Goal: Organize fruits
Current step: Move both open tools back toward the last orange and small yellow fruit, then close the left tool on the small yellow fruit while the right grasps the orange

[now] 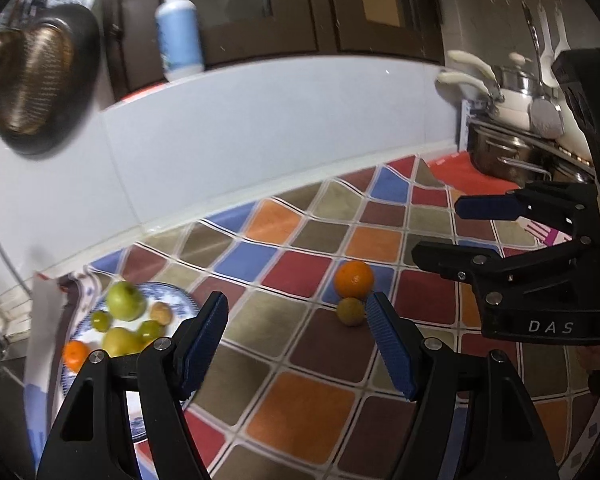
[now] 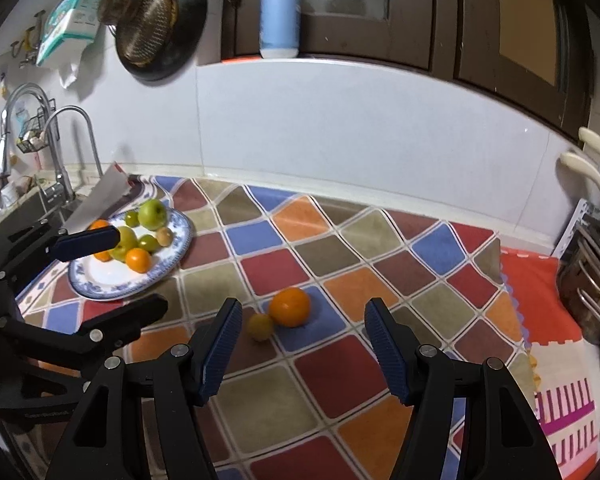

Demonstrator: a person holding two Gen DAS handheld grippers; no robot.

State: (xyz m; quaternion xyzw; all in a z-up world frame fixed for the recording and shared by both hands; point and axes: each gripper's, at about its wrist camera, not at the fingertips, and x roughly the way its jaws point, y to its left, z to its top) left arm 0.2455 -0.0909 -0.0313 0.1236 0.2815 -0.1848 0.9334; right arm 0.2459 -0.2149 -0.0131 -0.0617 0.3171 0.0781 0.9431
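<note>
Both pairs of jaws stand apart with nothing between them. The right gripper [image 2: 300, 344] hangs above the cloth with the orange [image 2: 289, 307] just beyond its fingertips and a small yellow-green fruit [image 2: 260, 326] touching the orange on the plate's side. The left gripper [image 1: 296, 336] hovers beside them. The plate [image 2: 100, 276], already holding fruit, lies well apart from the orange. Straddle the orange squarely and avoid nudging its small neighbour away.

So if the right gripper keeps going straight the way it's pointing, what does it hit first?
Probably the orange on the checkered cloth, sitting between the open right gripper jaws' line; the small yellow-green fruit lies just left. Depth is uncertain.
</note>
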